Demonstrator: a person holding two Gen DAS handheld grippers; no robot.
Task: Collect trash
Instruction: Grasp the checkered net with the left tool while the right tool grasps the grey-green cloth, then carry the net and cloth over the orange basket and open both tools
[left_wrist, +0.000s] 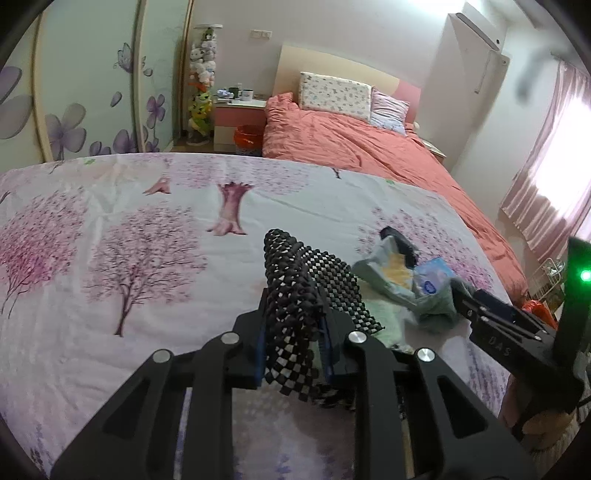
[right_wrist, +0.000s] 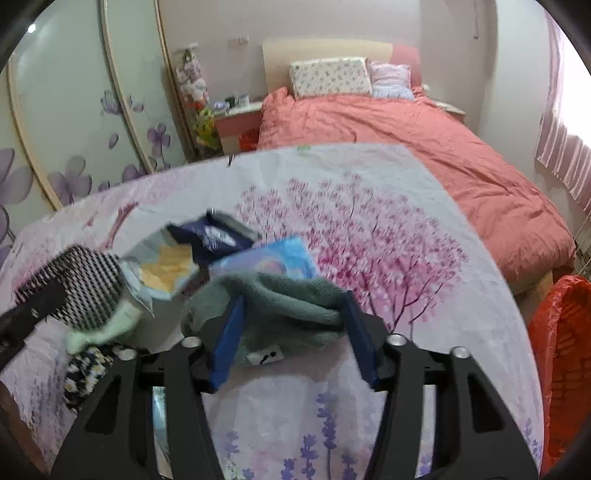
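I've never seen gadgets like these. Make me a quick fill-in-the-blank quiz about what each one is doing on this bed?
1. The left hand-held gripper is shut on a black ____ mat.
2. The right hand-held gripper has a grey-green ____ item between its fingers.
3. The sheet beneath the pile is printed with pink ____.
4. The duvet on the bed behind is ____-coloured.

Missing words: mesh; knitted; trees; coral

I see the mesh mat (left_wrist: 295, 280) on the bedsheet (left_wrist: 110, 229), left of the wrapper pile (left_wrist: 406, 273); knit cloth (right_wrist: 288, 299) just before the wrappers; trash bag (right_wrist: 565, 350) right of bed.
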